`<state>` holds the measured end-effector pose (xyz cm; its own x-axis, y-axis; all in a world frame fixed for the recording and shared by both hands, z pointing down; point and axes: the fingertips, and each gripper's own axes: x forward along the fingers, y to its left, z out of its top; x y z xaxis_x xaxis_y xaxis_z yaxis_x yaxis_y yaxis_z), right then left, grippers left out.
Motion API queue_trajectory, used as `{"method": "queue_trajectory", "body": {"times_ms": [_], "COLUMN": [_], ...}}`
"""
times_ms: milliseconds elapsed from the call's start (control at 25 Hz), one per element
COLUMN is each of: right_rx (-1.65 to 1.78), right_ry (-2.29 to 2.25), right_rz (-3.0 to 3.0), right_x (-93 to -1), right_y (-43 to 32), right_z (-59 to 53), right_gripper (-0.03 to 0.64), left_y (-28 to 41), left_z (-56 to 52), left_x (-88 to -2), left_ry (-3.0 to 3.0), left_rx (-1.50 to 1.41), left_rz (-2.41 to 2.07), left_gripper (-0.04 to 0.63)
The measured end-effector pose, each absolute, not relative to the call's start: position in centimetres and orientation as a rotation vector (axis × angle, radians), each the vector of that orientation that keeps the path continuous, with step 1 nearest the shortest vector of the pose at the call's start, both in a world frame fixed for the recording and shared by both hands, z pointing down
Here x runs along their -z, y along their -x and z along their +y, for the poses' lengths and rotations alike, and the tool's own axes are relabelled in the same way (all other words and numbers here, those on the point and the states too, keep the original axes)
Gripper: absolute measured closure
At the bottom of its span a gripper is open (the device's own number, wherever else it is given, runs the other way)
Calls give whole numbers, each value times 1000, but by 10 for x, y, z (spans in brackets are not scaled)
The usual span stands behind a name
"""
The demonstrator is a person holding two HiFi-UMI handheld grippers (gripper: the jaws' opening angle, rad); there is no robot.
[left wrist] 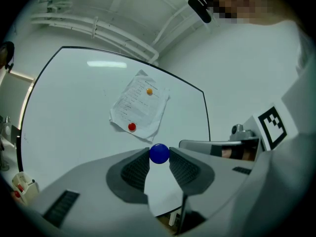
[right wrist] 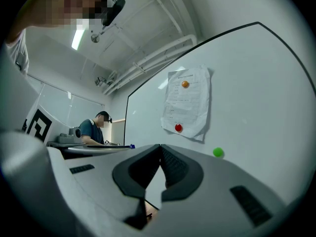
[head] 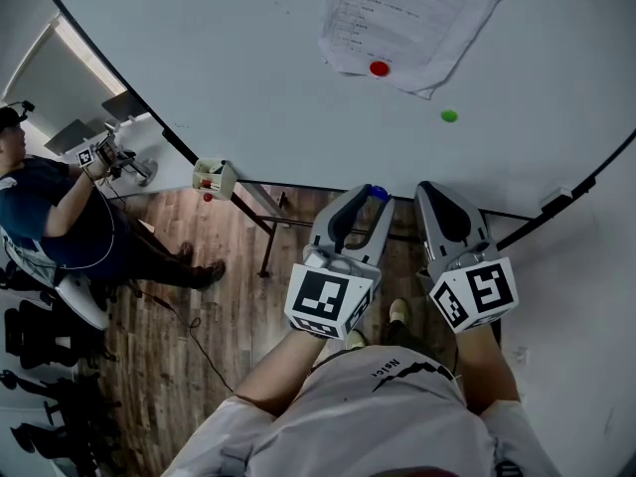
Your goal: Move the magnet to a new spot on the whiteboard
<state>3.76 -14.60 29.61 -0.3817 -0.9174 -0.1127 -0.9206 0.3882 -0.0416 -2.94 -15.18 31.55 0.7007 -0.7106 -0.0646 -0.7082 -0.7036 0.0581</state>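
Left claw [left wrist: 159,157] pinches the blue magnet [left wrist: 159,153], off the whiteboard [left wrist: 74,112]; right claw [right wrist: 160,150] closed, empty. Next, likely: press it onto bare board, release.

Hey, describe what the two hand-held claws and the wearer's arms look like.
The left claw and right claw are light grey plastic, each with two curved, tapering jaws lined by dark ribbed pads. Each carries a white cube printed with black square markers. No cables show. The person wears a white short-sleeved T-shirt with dark lettering.
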Motion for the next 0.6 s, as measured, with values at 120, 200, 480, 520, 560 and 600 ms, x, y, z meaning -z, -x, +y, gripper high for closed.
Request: {"method": "queue_trajectory", "body": {"times_ms": [120,200,480,520,560,600], "right_rx": [-46,-46,-51,-51,-52,-53], "right_ry": [1670,1667,1657,1655,1653,1650], "right_rz": [2519,2519,2525,2526,2527,2528], "right_x": [-295,-295,-293,-293,-292,-292], "right_y": [-40,-43,-55,-57,-59,-62], "right_z": [-150,-154,-171,-175,-178,-181], "right_gripper": [603,603,603,603,603,603], "left_y": [26,22,8,5,2,-1], "left_z": [-157,-163,-186,-190,-194,-199], "left_x": [-313,-312,-305,-304,-303,-302], "left_ry": [-2873,-2875,-2880,-2881,-2882,-2884], "left_rx": [131,129,131,132,131,131], "left_rz": [-1205,-1210,-1233,-1236,-1238,-1241], "left_gripper": [465,465,465,465,465,465]}}
